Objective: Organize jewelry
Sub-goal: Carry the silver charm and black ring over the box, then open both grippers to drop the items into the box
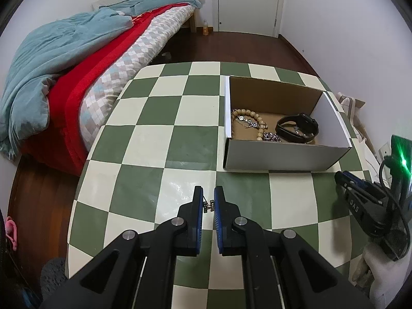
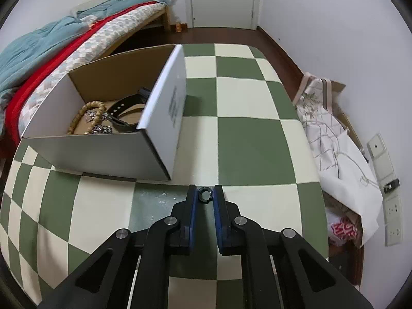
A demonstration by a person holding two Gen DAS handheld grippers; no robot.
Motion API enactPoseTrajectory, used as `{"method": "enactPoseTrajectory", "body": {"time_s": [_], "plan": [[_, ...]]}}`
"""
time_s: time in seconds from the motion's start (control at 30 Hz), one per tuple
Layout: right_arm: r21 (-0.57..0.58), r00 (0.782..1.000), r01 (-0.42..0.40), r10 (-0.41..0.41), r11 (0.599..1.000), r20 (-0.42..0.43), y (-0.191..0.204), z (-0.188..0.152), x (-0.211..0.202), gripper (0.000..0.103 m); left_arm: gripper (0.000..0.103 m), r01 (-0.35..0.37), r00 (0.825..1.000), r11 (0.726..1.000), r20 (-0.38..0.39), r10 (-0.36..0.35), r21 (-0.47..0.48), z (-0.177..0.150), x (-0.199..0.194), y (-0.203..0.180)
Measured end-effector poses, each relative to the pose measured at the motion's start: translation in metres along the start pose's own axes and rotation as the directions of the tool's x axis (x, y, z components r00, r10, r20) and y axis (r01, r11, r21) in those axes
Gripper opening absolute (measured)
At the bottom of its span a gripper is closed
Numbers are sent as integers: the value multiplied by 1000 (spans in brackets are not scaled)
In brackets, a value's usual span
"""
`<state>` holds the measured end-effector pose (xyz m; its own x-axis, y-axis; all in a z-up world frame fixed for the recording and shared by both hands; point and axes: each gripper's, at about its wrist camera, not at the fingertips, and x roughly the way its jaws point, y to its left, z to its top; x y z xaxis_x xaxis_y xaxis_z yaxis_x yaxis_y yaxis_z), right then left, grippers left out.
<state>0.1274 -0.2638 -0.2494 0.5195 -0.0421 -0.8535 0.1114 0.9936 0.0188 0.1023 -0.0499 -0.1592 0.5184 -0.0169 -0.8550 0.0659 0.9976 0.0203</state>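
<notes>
- Your left gripper (image 1: 208, 200) has its fingers nearly together, pinching a small metal piece (image 1: 208, 205), pale gold and silver, that spans the narrow gap between the blue pads; what kind of jewelry it is cannot be told.
- Your right gripper (image 2: 205, 195) has its fingers drawn close on a small dark ring (image 2: 205, 195) with a split in its band; the ring sits between the two pads near their tips, and both pads look to touch it.
- Both grippers hang over the green-and-cream checkered table (image 1: 154, 134), just on the near side of the cardboard box (image 1: 278, 158).
- From your left wrist view, the right gripper (image 1: 342, 180) shows at the right edge, beside the box's near right corner.
- The open box, white outside and brown inside, rests on the table and holds a wooden bead bracelet (image 1: 253, 119), a silver chain (image 1: 247, 121) lying across the beads, a dark sparkly cluster (image 1: 273, 137) by the near wall, and a black watch (image 1: 298, 126) toward the right side.
- Off the table's left edge you have a bed (image 1: 85, 77) with a teal blanket and a red cover; a patterned white bag (image 2: 334, 154) leans against the wall to the right.
</notes>
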Motion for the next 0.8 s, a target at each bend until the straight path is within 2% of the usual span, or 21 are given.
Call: {"method": "enactPoseTrajectory", "body": {"time_s": [0.07,0.23,0.3,0.43,0.6,0.7,0.73,0.8], "plan": [[-3,1000,-9,9,1000,21,-2,-2,-7,13,6,0,1000,1000,7,0,1,2,-2,1],[74,991,-90,82,993,103,-15,1,-48,13,6,44,999,999,31,-44,-3,17,-17,-1],[89,982,-143,130,986,140,-13,13,-70,13,6,76,996,997,42,-76,-2,28,-23,-4],[81,966,-217,203,973,160,1,48,-89,13,6,143,988,989,58,-145,32,67,-29,-18],[64,966,-244,237,968,101,20,89,-78,13,6,188,981,979,24,-191,81,115,-15,-31],[81,967,-257,255,963,27,24,104,-60,13,7,225,974,972,-20,-224,65,133,-2,-31],[87,965,-260,261,962,0,24,108,-55,13,11,227,974,972,-35,-225,55,139,2,-30],[103,962,-263,269,959,-49,24,112,-46,13,11,230,972,973,-57,-228,31,147,8,-28]]}}
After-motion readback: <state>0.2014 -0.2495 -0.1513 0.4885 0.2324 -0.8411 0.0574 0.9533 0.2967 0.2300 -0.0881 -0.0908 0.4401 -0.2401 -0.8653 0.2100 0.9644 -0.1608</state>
